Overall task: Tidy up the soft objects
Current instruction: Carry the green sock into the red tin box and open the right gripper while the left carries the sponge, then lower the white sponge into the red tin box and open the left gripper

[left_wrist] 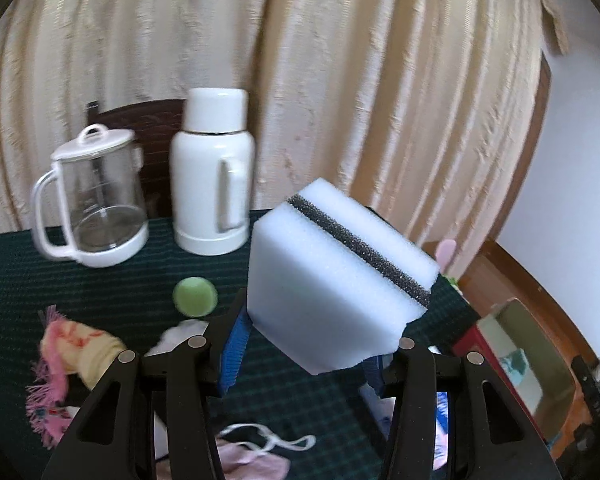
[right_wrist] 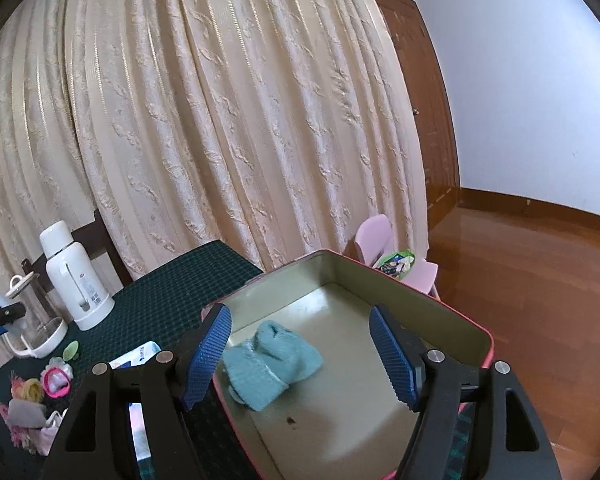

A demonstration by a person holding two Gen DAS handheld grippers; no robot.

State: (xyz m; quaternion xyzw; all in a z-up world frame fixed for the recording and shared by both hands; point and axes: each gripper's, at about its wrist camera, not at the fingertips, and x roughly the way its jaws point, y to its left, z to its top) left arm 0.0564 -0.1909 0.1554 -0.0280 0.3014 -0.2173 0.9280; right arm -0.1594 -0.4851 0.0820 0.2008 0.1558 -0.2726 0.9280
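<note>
My left gripper [left_wrist: 304, 356] is shut on a white sponge block [left_wrist: 332, 264] with a dark stripe, which it holds above the green tablecloth [left_wrist: 112, 280]. In the right wrist view my right gripper [right_wrist: 302, 350] stands open over a red tin box [right_wrist: 440, 312] with a beige inside. A teal knitted piece [right_wrist: 272, 364] lies on the box floor below the blue pads [right_wrist: 210, 344], which do not touch it. The same box [left_wrist: 516, 356] shows at the right of the left wrist view. A green ball [left_wrist: 195, 296], a pink and yellow fringed cloth [left_wrist: 72, 352] and a pale pink cloth with strings [left_wrist: 252, 456] lie on the table.
A glass jug [left_wrist: 92, 200] and a white thermos [left_wrist: 212, 172] stand at the back of the table by the curtain. More small soft items [right_wrist: 40, 392] lie at the left in the right wrist view. A pink chair [right_wrist: 384, 248] stands beyond the box on the wooden floor.
</note>
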